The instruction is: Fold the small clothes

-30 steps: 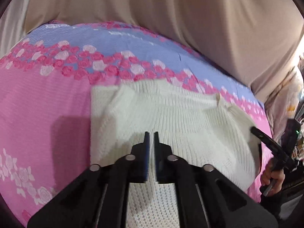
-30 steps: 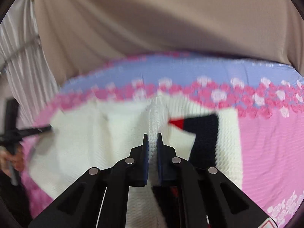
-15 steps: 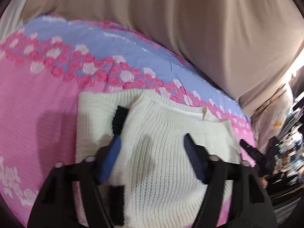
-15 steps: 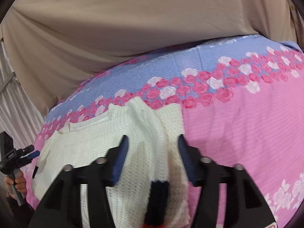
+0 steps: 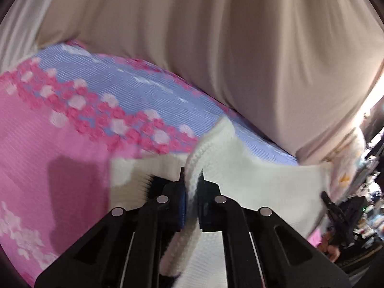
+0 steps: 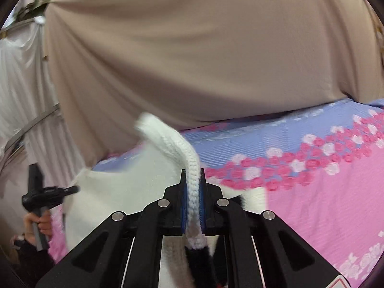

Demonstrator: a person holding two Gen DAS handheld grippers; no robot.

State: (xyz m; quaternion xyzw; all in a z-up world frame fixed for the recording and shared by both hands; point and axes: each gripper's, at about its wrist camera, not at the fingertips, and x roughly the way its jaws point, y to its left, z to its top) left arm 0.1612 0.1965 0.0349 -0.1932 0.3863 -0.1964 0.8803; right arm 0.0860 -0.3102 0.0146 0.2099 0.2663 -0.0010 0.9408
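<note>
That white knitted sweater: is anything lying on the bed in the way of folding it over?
Nothing visible does. Both tools, left and right, are shut on the white sweater, with nothing between pads and knit. The pink and blue floral bedspread around it shows no other objects.

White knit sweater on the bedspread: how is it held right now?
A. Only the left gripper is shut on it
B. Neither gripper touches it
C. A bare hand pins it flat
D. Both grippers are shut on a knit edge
D: the left gripper and the right gripper each have their blue pads closed on a ribbed edge of the white knit sweater, which rises from the floral bedspread.
</note>
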